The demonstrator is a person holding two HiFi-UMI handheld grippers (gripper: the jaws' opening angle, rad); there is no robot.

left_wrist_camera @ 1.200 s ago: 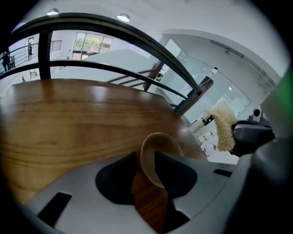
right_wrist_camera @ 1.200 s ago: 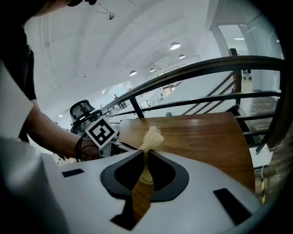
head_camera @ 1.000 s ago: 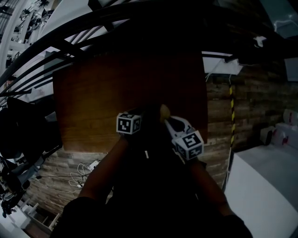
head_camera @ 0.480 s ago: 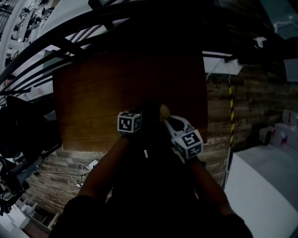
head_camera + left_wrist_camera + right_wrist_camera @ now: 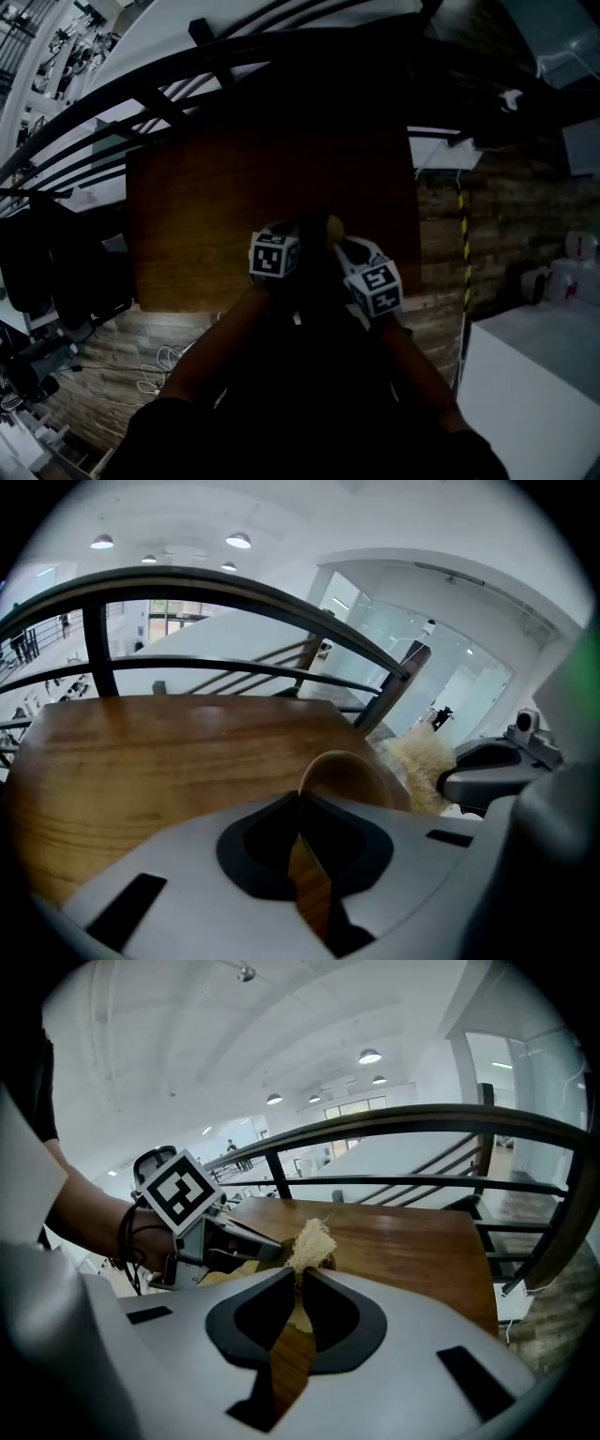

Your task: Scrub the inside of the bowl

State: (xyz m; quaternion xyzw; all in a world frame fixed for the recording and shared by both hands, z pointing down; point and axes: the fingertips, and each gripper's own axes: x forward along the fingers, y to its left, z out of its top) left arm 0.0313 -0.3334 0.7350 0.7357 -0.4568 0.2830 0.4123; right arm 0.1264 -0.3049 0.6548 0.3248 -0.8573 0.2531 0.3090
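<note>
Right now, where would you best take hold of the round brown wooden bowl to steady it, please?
Pinch the thin rim of the bowl on its left side, one jaw inside, one outside; the pale fibrous scrubber in the right gripper occupies the right. The left gripper is closing its jaws on that rim.

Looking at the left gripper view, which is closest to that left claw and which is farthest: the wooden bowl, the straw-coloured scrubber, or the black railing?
1. The wooden bowl: its rim sits between the closing jaws of the left claw.
2. The scrubber: just right of the bowl.
3. The black railing: beyond the far edge of the table.
</note>
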